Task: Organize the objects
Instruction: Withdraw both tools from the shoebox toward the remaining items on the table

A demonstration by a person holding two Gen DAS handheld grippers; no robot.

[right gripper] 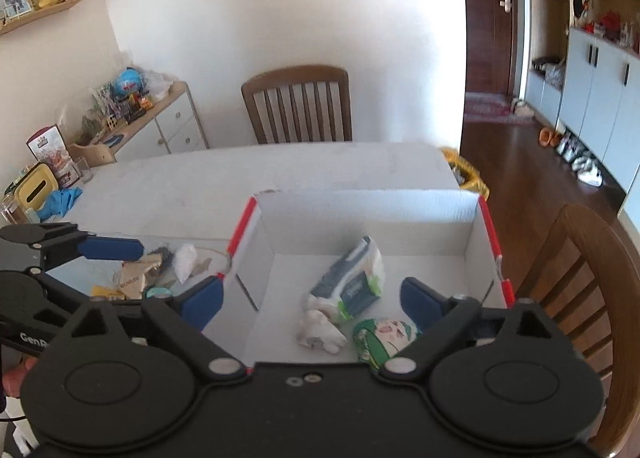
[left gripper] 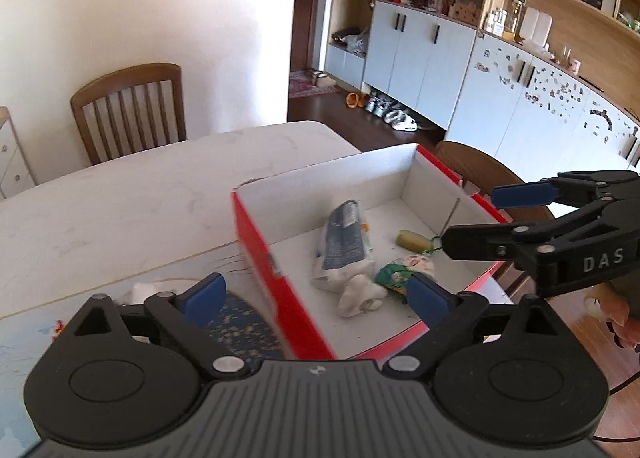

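A red cardboard box with a white inside sits open on a pale desk. It already holds a blue-and-white tissue pack, a crumpled white wad, a green printed packet and, toward the box's far right side, a small yellow piece.

The items not yet boxed lie in a small heap on the desk just outside the box's left wall: a gold wrapper, a white crumpled piece and some dark bits, too jumbled to name further.

The left hand-held gripper hangs with its jaws spread wide and empty, one blue finger reaching over the heap and the other by the box's left wall. The right hand-held gripper is also wide open and empty, over the inside of the box.

Judging from this, the heap lies ahead of and below the left gripper, which is clearly the nearer one. The heap has no clear long axis.
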